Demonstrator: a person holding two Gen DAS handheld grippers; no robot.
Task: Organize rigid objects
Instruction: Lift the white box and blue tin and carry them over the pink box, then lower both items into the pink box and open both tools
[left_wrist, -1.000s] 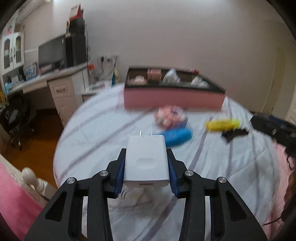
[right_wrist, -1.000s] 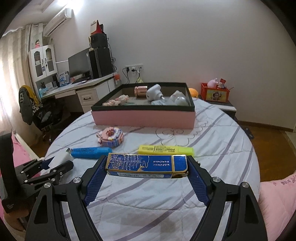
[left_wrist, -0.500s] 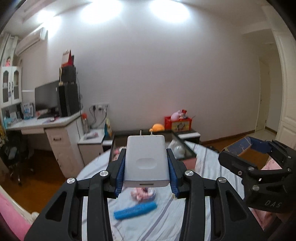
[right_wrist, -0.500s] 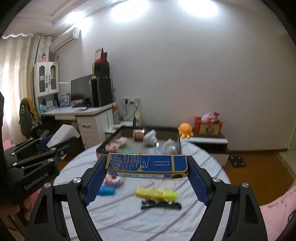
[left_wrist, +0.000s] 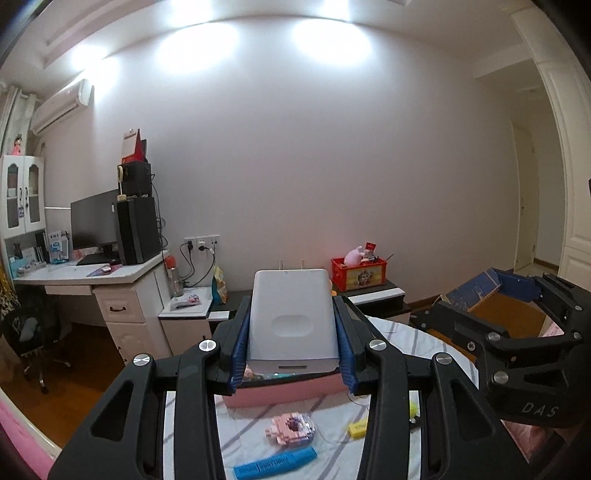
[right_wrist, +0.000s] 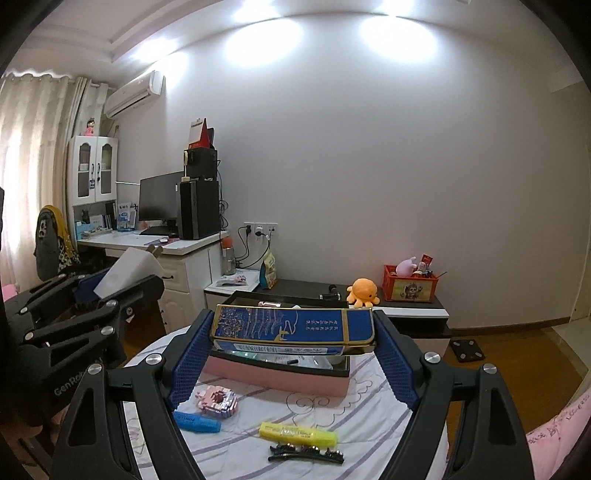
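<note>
We held two loads above the bed: the left gripper (left_wrist: 291, 341) clamped on one white charger (left_wrist: 291, 321), prongs pointing away, and the right gripper (right_wrist: 293, 343) clamped endwise on one blue-and-gold box (right_wrist: 293, 328), its long axis crosswise between the pads. The pink storage box (right_wrist: 277, 376) lay ahead of and below both grippers, seemingly about equally near each. Short of the storage box, the striped bedspread (right_wrist: 369, 417) held one pink block toy (right_wrist: 218, 400), one blue highlighter (right_wrist: 195, 422), one yellow highlighter (right_wrist: 297, 432) and one black hair clip (right_wrist: 306, 453).
</note>
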